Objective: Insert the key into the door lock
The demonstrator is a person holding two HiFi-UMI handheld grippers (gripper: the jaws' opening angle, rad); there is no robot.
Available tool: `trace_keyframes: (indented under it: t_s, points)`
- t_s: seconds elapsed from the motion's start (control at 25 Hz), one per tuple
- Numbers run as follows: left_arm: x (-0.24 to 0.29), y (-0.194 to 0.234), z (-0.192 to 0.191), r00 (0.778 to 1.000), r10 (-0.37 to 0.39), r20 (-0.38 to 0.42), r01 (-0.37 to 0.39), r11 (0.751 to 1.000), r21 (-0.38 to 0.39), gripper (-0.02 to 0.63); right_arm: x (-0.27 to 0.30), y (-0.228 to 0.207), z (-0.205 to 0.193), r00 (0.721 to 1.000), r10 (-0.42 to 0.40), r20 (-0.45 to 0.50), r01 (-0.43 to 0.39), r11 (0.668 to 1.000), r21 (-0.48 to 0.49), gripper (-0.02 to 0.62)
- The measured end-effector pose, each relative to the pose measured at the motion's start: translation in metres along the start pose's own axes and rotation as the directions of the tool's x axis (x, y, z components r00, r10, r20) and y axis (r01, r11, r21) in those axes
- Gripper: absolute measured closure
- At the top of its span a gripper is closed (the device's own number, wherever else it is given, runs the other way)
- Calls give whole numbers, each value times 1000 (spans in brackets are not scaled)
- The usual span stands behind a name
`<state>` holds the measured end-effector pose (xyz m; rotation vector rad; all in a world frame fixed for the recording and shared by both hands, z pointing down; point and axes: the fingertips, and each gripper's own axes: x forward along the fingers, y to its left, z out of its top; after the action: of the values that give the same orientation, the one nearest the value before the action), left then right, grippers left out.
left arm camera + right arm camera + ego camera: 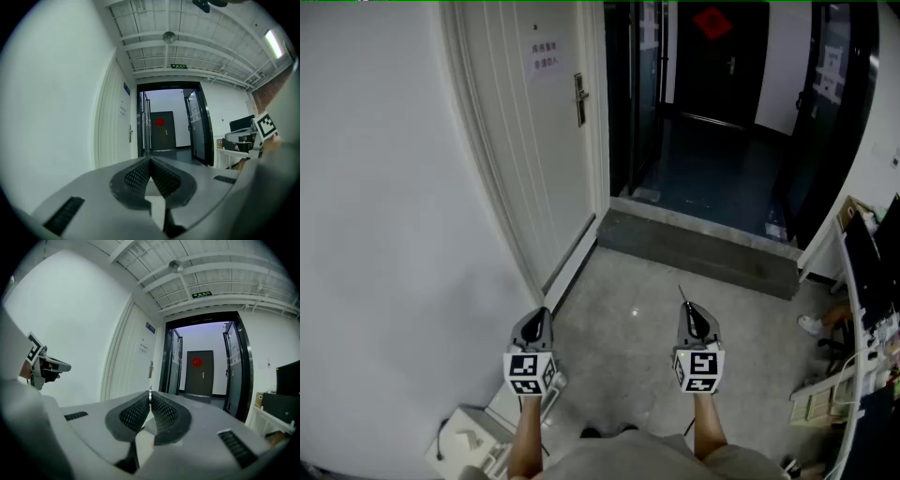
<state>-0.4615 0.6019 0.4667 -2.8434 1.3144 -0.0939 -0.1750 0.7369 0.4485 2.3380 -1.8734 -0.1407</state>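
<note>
A white door (539, 141) stands at the upper left, shut, with a brass handle and lock plate (579, 99) on its right edge. The lock plate (130, 134) shows small and far off in the left gripper view, and the lock plate (151, 369) sits just as distant in the right gripper view. My right gripper (685, 306) is shut on a thin metal key (682, 294), whose tip (150, 391) pokes out between the pads. My left gripper (542, 311) is shut with nothing in it. Both are held level, well short of the door.
Right of the door an open dark doorway leads over a grey threshold step (694, 246) into a corridor with a dark door bearing a red decoration (712, 23). A desk with monitors (865, 272) stands at the right. A white device (469, 441) lies by the wall, lower left.
</note>
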Motion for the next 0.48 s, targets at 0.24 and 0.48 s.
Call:
trace_keyframes:
  t_s: [0.24, 0.48]
  points:
    - [2, -10, 0, 1000, -4, -4, 4, 1000, 10, 589, 0, -9, 1, 1000, 2, -2, -2, 1000, 2, 566]
    - [3, -20, -2, 1000, 9, -12, -9, 1000, 14, 589, 0, -23, -2, 1000, 0, 7, 0, 1000, 15, 566]
